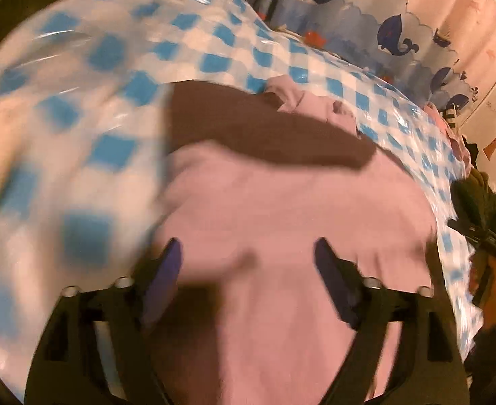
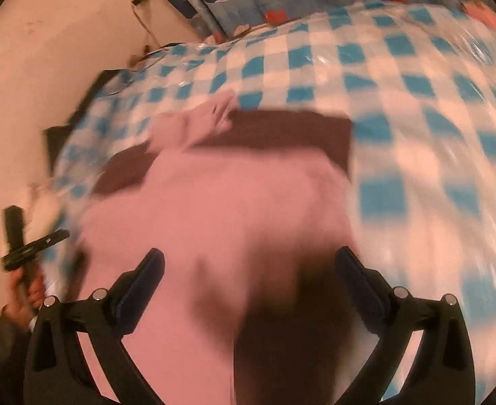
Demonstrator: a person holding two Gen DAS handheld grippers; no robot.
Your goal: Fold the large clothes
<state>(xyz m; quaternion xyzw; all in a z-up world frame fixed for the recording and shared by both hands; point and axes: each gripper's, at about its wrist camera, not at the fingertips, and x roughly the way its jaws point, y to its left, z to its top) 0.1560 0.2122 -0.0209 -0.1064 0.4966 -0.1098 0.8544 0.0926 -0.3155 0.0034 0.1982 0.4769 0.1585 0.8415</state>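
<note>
A pink garment [image 1: 281, 209] lies spread over a brown garment [image 1: 248, 125] on the blue-and-white checked cover [image 1: 113, 67], near its front edge. The left gripper [image 1: 248, 263] hangs above the pink cloth, jaws wide apart, nothing between them. The right gripper [image 2: 248, 270] hangs over the same cloth, likewise spread wide and empty.
</note>
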